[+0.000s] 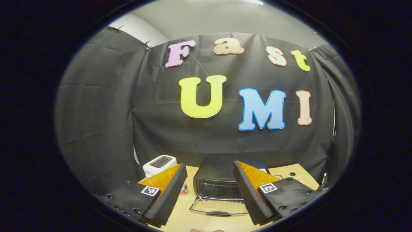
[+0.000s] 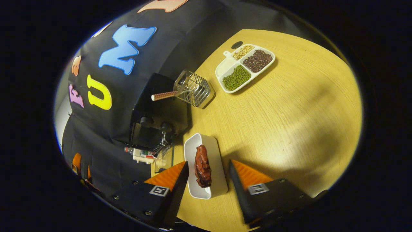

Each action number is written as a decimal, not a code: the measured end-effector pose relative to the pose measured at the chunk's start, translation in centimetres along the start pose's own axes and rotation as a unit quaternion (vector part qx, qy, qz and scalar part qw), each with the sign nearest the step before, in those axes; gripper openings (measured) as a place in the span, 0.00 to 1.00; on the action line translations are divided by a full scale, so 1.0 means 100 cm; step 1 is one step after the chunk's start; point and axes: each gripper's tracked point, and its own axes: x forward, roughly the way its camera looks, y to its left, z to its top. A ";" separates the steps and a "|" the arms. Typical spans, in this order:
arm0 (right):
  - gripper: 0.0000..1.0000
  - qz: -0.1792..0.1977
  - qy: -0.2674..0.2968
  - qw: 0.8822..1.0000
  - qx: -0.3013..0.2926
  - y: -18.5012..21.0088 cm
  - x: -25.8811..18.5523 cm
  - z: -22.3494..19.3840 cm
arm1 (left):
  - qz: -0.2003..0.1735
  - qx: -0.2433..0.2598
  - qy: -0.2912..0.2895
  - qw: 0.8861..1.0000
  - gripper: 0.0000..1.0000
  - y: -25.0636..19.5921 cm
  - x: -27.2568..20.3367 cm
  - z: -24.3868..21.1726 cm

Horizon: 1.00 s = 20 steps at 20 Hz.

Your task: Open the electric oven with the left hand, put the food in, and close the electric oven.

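Observation:
The black electric oven (image 1: 215,175) stands on the wooden table straight ahead in the left gripper view, its glass door (image 1: 219,206) folded down toward me. My left gripper (image 1: 210,166) is open and empty, held back from the oven. In the right gripper view the oven (image 2: 159,114) sits to the left with its door (image 2: 164,158) down. A white oblong dish (image 2: 193,143) holding a reddish-brown piece of food (image 2: 202,166) lies on the table beside the oven. My right gripper (image 2: 208,166) is open, its fingers straddling the dish's near half; the right finger is clear of the rim.
A white toaster (image 1: 159,163) and a small bottle (image 1: 184,190) stand left of the oven. Beyond the oven are a wire basket with a striped handle (image 2: 192,91) and a divided white tray (image 2: 227,66) of green, dark and pale beans. Bare tabletop (image 2: 289,112) spreads to the right.

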 end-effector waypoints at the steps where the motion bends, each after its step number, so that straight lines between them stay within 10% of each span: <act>1: 0.35 0.000 -0.004 1.000 0.008 -0.001 0.019 -0.006 | -0.001 0.003 -0.002 1.000 0.97 0.002 0.001 0.002; 5: 0.12 0.026 -0.016 0.999 0.020 0.011 0.020 -0.005 | -0.021 0.003 -0.007 1.000 1.00 0.006 0.009 0.006; 20: 0.12 0.144 -0.081 0.985 0.039 0.155 -0.044 -0.005 | -0.084 -0.028 -0.027 0.996 1.00 0.049 0.029 0.011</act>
